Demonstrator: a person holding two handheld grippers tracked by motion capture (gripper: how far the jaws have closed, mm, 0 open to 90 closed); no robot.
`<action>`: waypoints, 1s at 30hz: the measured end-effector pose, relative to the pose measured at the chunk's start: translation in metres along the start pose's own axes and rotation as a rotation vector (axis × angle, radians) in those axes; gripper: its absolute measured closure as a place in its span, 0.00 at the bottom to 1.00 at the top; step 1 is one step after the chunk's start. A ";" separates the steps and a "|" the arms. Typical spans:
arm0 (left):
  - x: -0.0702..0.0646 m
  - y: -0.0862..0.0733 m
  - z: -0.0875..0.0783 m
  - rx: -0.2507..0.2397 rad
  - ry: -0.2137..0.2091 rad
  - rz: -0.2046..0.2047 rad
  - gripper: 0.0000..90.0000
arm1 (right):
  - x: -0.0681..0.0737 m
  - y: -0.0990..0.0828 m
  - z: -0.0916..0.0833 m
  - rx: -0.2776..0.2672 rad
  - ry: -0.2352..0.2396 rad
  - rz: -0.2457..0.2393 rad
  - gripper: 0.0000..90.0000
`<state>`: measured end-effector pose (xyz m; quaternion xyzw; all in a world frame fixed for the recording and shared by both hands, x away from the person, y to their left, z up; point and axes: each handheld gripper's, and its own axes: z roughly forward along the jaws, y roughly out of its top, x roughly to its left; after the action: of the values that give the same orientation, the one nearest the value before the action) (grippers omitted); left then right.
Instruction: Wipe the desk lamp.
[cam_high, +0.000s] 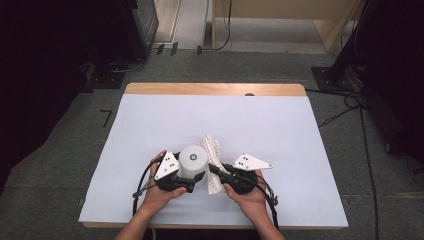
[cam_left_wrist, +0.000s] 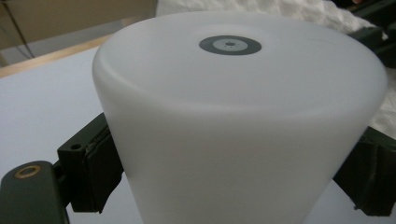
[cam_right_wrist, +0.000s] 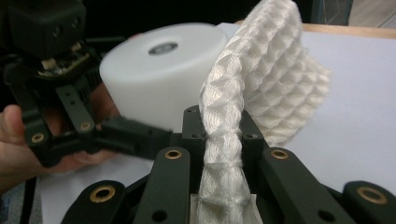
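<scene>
The white cup (cam_high: 193, 160) stands upside down on the table (cam_high: 150, 125), near the front edge and roughly at its middle, with its flat base facing up. A small grey ring mark (cam_left_wrist: 229, 45) sits at the centre of that base.

The left gripper (cam_high: 187, 181) is clamped on the cup: in the left gripper view its two black pads (cam_left_wrist: 95, 163) press against opposite sides of the cup wall, low on the body.

The right gripper (cam_high: 216, 170) is closed almost fully on a white foam net sleeve (cam_right_wrist: 261, 88). In the right gripper view the jaws pinch the flattened lower end of the sleeve, and the rest of it rises above the jaws and bends over to the right.

In the high view the sleeve lies just beside the cup on its right, with both grippers close together. The left hand (cam_high: 160, 192) and the right hand (cam_high: 250, 200) enter from the front edge of the table.
</scene>
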<state>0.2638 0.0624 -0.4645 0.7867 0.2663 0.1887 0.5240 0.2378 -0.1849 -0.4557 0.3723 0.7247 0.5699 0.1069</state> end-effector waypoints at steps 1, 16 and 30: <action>0.002 0.000 0.000 -0.007 0.026 0.001 0.10 | -0.001 -0.001 0.001 0.003 -0.004 -0.002 0.88; 0.008 -0.008 0.000 0.022 0.062 -0.009 0.09 | -0.013 -0.010 0.004 0.024 -0.033 0.015 0.88; -0.017 -0.005 0.005 0.056 0.276 -0.130 0.04 | -0.019 -0.020 0.011 0.074 -0.053 0.023 0.87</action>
<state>0.2522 0.0496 -0.4715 0.7486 0.3914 0.2532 0.4715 0.2485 -0.1909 -0.4827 0.3994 0.7378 0.5339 0.1055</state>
